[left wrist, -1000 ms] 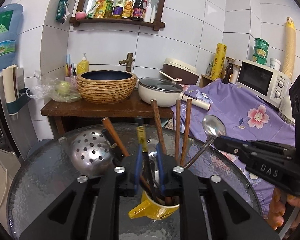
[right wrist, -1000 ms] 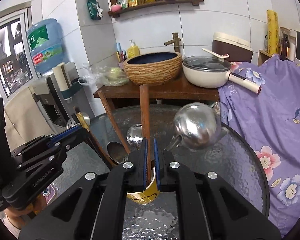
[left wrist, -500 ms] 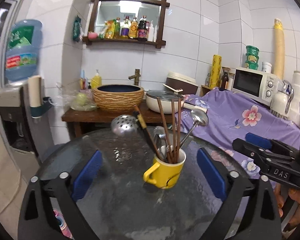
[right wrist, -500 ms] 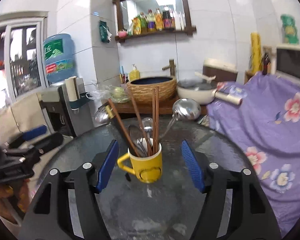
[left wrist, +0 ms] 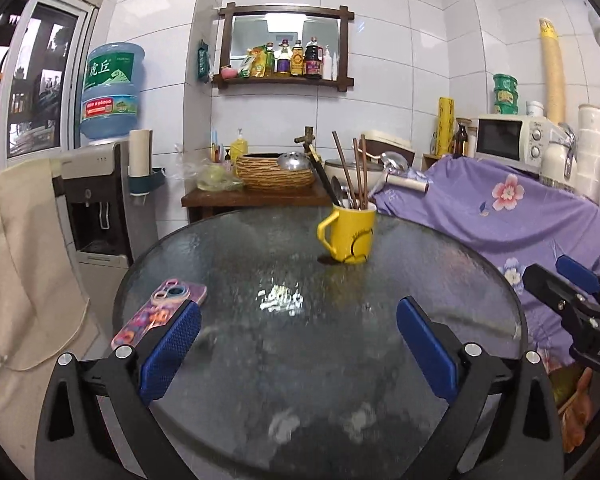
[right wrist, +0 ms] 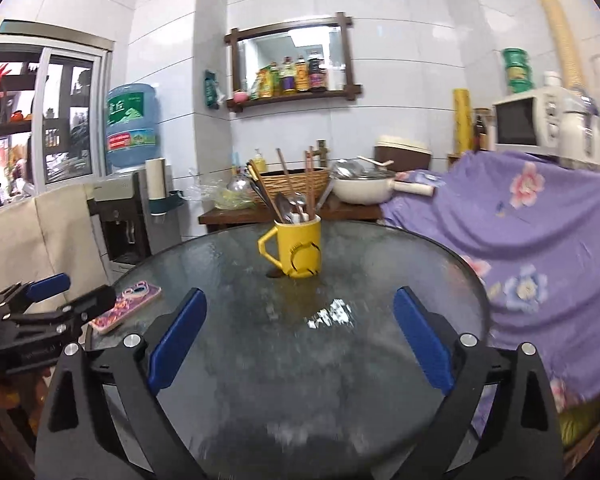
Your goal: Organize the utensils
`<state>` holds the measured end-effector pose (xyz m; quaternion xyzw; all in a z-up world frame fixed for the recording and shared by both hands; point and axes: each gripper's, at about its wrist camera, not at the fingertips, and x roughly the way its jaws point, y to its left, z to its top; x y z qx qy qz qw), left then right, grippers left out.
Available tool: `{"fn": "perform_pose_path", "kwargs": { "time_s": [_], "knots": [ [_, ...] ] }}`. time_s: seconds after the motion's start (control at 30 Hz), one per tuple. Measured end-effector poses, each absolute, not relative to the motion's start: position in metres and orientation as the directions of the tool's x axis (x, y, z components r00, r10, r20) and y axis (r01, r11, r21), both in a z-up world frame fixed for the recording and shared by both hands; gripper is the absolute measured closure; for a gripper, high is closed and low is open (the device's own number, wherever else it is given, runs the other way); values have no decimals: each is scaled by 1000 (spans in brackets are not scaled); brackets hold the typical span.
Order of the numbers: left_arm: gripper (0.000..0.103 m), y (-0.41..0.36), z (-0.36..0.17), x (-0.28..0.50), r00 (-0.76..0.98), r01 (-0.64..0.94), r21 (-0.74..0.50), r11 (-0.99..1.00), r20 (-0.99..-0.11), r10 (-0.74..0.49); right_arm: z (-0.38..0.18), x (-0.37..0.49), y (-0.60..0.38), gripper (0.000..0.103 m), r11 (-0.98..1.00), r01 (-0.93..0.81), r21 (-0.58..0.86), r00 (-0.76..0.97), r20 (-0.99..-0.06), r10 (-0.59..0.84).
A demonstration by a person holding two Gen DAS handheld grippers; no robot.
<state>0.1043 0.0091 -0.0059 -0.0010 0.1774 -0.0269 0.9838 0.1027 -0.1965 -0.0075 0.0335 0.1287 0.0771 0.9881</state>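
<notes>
A yellow mug (left wrist: 350, 234) stands on the round glass table (left wrist: 260, 360), far from both grippers. It holds wooden chopsticks (left wrist: 358, 172), metal spoons, a ladle (left wrist: 390, 159) and a slotted skimmer (left wrist: 294, 161). The mug also shows in the right wrist view (right wrist: 298, 246) with the chopsticks (right wrist: 310, 184). My left gripper (left wrist: 298, 344) is open and empty at the near table edge. My right gripper (right wrist: 298, 338) is open and empty too. The right gripper shows at the right edge of the left wrist view (left wrist: 576, 296).
A phone in a floral case (left wrist: 160, 312) lies at the table's left edge. Behind stand a wooden stand with a woven basin (left wrist: 276, 174), a pan (right wrist: 364, 190), a water dispenser (left wrist: 100, 200) and a purple-covered counter (left wrist: 500, 216) with a microwave (left wrist: 508, 140).
Both grippers let go of the utensils in the mug, opened wide and pulled back toward the near table edge. The mug now looks small and far off.
</notes>
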Motion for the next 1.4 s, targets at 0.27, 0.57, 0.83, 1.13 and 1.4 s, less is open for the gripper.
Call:
{"fn": "perform_pose_path", "kwargs": {
  "time_s": [0.27, 0.57, 0.83, 1.13, 1.4],
  "knots": [
    [7, -1, -8, 31, 962, 42, -18, 999, -269, -45, -19, 24, -198, 8, 997, -50, 65, 976, -209, 62],
    [7, -7, -1, 15, 973, 75, -13, 997, -220, -76, -12, 3, -197, 6, 998, -55, 43, 980, -187, 62],
    [7, -8, -2, 11, 972, 44, 2, 999, -233, -42, -7, 6, -201, 6, 999, -32, 38, 980, -197, 39],
    [7, -13, 0, 11, 968, 58, 16, 998, -245, -52, -6, 7, -203, 6, 998, -42, 48, 978, -201, 51],
    [7, -9, -1, 13, 963, 41, -7, 999, -268, -42, -5, 7, -202, 6, 998, -47, 46, 979, -198, 55]
  ]
}}
